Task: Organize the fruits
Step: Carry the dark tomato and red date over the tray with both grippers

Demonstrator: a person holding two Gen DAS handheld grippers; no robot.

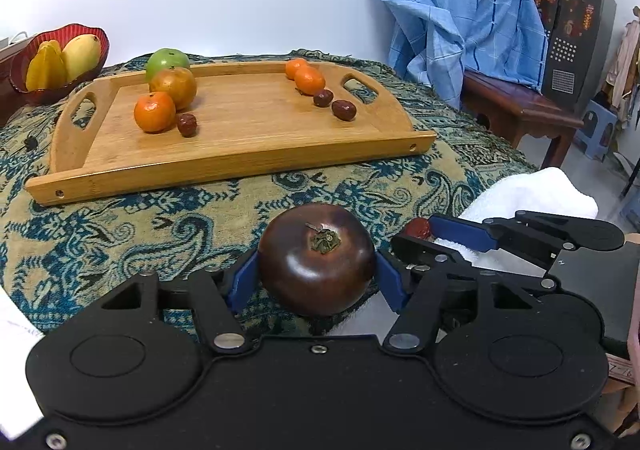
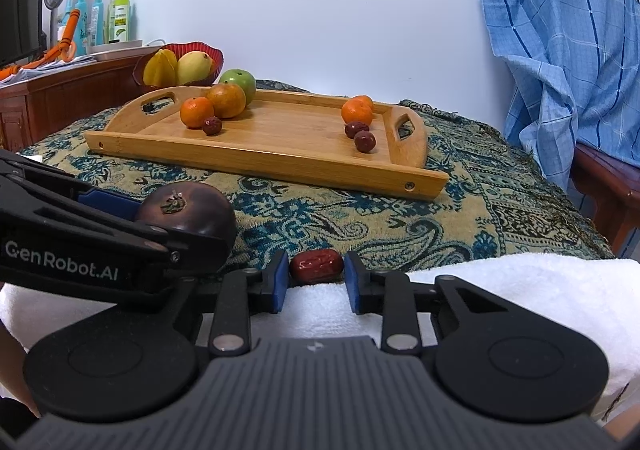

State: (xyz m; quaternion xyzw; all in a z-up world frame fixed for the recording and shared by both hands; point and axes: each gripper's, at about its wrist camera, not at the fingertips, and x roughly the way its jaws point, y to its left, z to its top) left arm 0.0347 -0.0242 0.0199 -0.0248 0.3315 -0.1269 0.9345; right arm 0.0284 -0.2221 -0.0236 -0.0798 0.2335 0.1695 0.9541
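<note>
My left gripper (image 1: 316, 270) is shut on a dark purple round fruit (image 1: 316, 258) with a dried calyx, held just above the patterned cloth; the fruit also shows in the right wrist view (image 2: 188, 214). My right gripper (image 2: 316, 270) is shut on a red date (image 2: 316, 265), seen in the left wrist view (image 1: 418, 228) too. The wooden tray (image 1: 240, 162) lies ahead. On its left are a green apple (image 1: 167, 60), a brownish orange fruit (image 1: 174, 86), a mandarin (image 1: 154, 111) and a date (image 1: 187, 124). On its right are two mandarins (image 1: 309, 80) and two dates (image 1: 343, 110).
A red bowl (image 1: 16, 66) with a mango and starfruit stands at the far left. A white towel (image 2: 520, 290) lies under the right gripper. A blue checked cloth (image 1: 460, 10) hangs over wooden furniture (image 1: 520, 110) at the right. Bottles (image 2: 100, 16) stand on a sideboard.
</note>
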